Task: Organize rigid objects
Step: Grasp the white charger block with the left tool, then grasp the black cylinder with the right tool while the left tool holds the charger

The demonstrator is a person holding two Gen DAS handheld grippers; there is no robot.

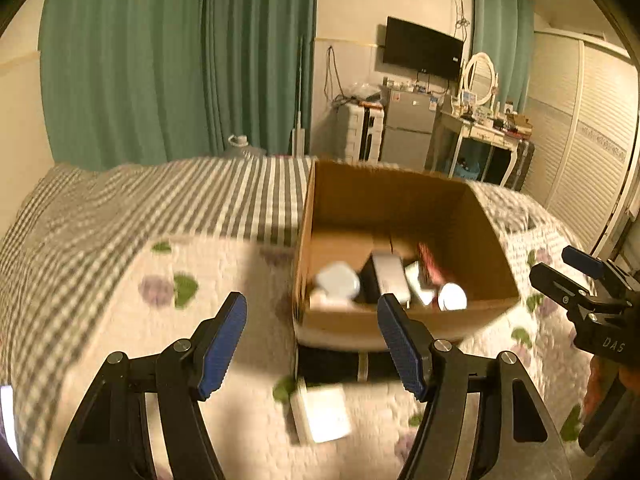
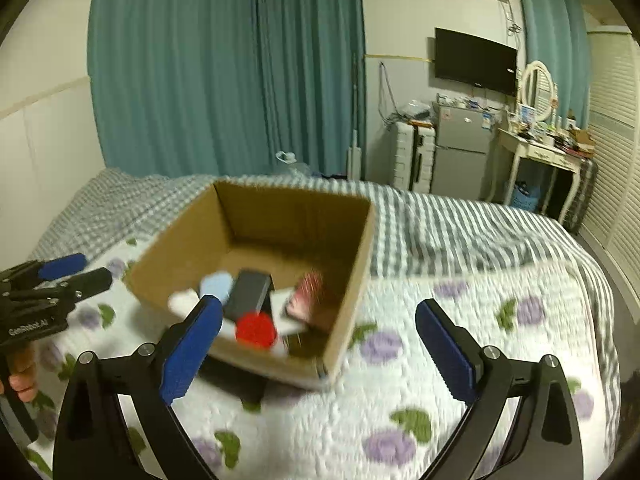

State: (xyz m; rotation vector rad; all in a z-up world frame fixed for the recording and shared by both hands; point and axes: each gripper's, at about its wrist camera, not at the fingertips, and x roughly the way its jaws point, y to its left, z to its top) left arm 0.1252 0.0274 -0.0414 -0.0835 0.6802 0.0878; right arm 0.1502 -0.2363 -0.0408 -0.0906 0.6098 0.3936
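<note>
Both my grippers are wide open and empty: left gripper (image 1: 312, 344), right gripper (image 2: 318, 346). The box (image 1: 404, 322) on the quilt (image 2: 420, 400) already holds several items. A white card (image 1: 326, 414) lies just before it, under my left jaws. I judge that's next: come down flat, pinch its edges, lift clear of the box's rim.

Your right gripper (image 1: 576, 276) reads "DAS" on its black body; your left gripper (image 2: 86, 270) reads "GenRobot.AI" on its.
</note>
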